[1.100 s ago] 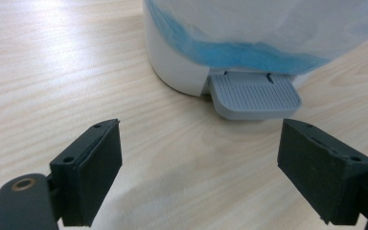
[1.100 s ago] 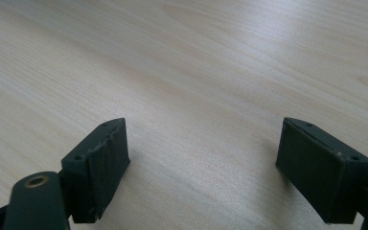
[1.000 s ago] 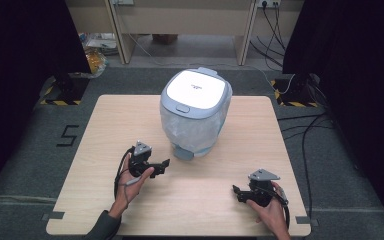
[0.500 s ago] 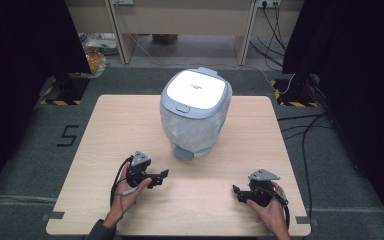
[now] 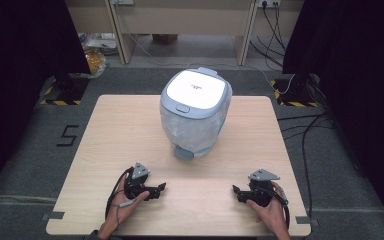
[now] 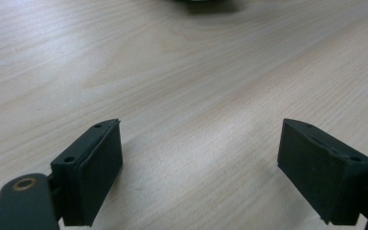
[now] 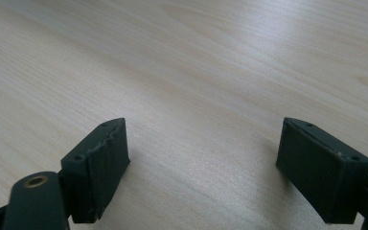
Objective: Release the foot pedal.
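The pale grey, white-lidded pedal bin (image 5: 195, 117) with a clear plastic liner stands mid-table on the light wooden table (image 5: 105, 130), lid down, apart from both grippers. Over the last second the left gripper (image 5: 161, 188) has drawn back from the bin towards the near edge and sunk lower. The right gripper (image 5: 236, 192) has stayed put. Both have their jaws wide apart and empty, so the bin seems not yet engaged.
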A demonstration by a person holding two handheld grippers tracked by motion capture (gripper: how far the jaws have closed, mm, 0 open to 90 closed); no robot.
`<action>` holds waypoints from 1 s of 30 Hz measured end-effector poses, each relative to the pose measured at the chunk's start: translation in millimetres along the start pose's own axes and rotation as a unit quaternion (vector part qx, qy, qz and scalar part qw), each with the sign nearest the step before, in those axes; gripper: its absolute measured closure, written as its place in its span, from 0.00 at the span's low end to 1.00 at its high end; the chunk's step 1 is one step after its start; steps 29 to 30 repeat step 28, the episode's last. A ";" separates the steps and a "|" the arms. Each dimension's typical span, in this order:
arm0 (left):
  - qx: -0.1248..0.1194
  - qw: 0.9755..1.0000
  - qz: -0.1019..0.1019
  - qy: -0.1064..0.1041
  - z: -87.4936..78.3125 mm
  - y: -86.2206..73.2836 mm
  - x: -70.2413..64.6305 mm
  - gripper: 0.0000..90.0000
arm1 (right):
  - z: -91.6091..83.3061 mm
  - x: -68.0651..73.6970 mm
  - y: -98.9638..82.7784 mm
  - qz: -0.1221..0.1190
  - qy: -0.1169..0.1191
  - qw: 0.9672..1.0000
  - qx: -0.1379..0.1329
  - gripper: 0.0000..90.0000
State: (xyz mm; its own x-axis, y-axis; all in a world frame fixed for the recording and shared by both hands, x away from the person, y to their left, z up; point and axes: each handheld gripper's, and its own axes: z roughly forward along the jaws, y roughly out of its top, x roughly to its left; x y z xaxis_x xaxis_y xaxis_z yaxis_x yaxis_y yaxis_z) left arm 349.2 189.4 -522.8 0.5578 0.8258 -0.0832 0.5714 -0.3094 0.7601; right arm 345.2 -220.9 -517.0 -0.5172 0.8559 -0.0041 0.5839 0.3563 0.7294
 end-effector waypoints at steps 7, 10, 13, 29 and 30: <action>0.013 1.000 0.020 0.016 -10.1 -9.9 -3.6 0.16 | 0.0 0.0 -0.1 0.000 0.000 1.000 0.000 0.20; 0.013 1.000 0.020 0.016 -11.9 -11.8 -5.8 0.15 | 0.0 0.0 -0.1 -0.001 0.000 1.000 0.000 0.20; 0.015 1.000 0.022 0.015 -11.9 -11.8 -5.6 0.14 | 0.0 0.0 -0.1 0.000 0.000 1.000 0.000 0.20; 0.014 1.000 0.021 0.014 -10.9 -11.4 -5.6 0.13 | 0.1 0.0 0.0 0.000 0.000 1.000 0.000 0.20; 0.014 1.000 0.021 0.014 -10.9 -11.4 -5.6 0.13 | 0.1 0.0 0.0 0.000 0.000 1.000 0.000 0.20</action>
